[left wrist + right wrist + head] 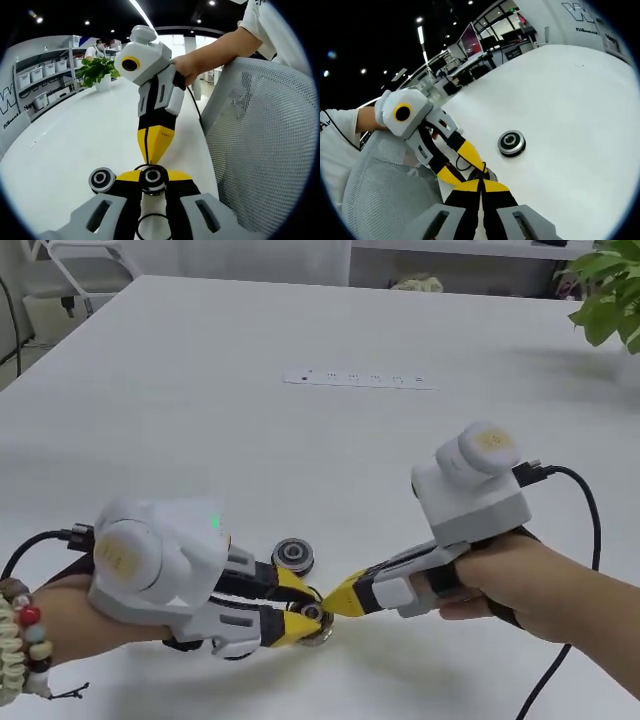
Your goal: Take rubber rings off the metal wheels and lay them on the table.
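Your left gripper [306, 612] is clamped on a metal wheel [153, 179], round face toward its camera. Your right gripper [332, 602], jaws together, touches the wheel's far rim. A second wheel [102, 180], black-ringed, lies flat beside the left jaw.

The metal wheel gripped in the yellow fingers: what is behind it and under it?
Behind the gripped wheel, a second metal wheel lies on the white table, apart from the grippers. Underneath is hidden: the yellow fingers holding it and the wheel itself cover that spot.
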Demonstrator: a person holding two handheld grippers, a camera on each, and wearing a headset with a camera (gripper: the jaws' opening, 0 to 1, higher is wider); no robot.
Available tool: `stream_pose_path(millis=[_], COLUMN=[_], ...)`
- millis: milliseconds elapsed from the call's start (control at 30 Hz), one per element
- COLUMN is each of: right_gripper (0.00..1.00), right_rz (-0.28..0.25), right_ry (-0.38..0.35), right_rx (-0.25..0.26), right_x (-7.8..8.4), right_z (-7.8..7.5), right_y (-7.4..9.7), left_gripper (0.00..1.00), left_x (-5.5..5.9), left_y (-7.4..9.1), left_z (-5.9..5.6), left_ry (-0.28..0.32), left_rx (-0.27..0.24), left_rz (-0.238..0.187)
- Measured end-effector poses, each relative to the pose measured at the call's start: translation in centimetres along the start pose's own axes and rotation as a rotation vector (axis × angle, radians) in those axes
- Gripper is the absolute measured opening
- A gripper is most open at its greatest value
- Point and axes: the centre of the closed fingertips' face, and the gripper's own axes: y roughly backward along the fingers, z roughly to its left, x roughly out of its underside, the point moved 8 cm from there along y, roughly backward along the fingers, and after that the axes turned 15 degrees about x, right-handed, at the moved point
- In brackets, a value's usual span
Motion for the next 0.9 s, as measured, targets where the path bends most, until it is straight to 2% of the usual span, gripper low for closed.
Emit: stream_pose_path(millis=[233, 467, 633, 733, 800, 900], right_gripper=[0.0, 0.0, 0.0, 0.0, 0.0, 0.0], right_rz=[-0.003, -0.018, -0.041, -0.055, -0.063, -0.074], right_ry=[-0.006, -0.02, -0.03, -0.035, -0.034, -0.033], right_rx=[0.012, 0.015, 0.015, 0.011, 0.008, 0.004], right_x=[0.0, -0.1, -0.5, -0.7, -0.9, -1.2], right_z=[-0.2, -0.2, 0.0, -0.1, 0.0, 0.2], right_y=[0.2, 0.6, 0.9, 1.1, 1.2, 1.3], left_gripper=[0.27, 0.45, 0.58, 0.65, 0.69, 0.74], left_x=[-0.6, -1.9, -2.8, -3.3, -3.4, -3.5], left_y=[0.7, 2.6, 4.3, 5.8, 6.4, 8.0], left_z=[-0.7, -1.1, -1.4, -1.7, -1.8, -2.0], left_ry=[-0.011, -0.03, -0.033, -0.044, -0.045, -0.05], left_rx=[0.064, 0.078, 0.075, 0.053, 0.047, 0.011], left_rz=[0.012, 0.023, 0.02, 0.007, 0.007, 0.011])
